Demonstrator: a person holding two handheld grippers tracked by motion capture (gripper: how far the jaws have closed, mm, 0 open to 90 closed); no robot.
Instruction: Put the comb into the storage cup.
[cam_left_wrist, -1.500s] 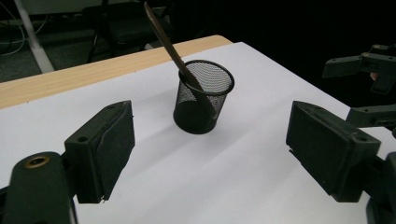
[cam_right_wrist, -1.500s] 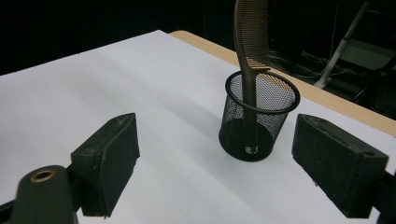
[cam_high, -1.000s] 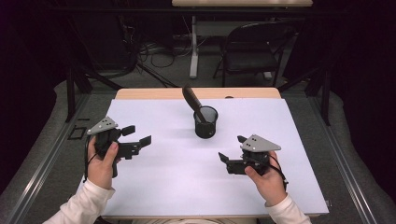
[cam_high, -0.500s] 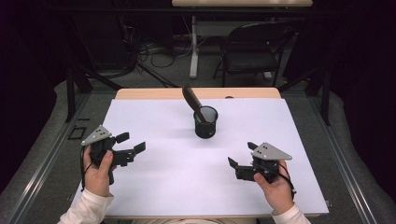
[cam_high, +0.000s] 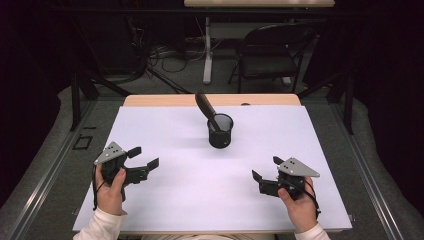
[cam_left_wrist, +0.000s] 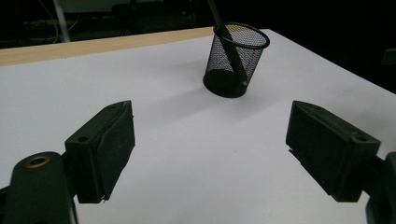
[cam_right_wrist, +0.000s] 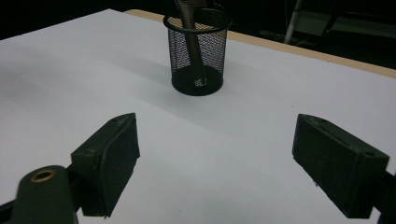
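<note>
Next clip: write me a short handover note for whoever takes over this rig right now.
Left tool: open, holding nothing, low over the white table at its left.
Right tool: open, holding nothing, low at the right.
Mesh cup: upright at the table's middle rear, a dark utensil standing in it, leaning back-left over the rim.
Done: the utensil is in the cup.
Left: nothing obvious; both tools are well clear of the cup.

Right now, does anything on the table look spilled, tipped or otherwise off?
Nothing stands out. The mesh cup stands upright on the table, with a dark tool leaning inside it. Both the left gripper and the right gripper are open and empty.
</note>
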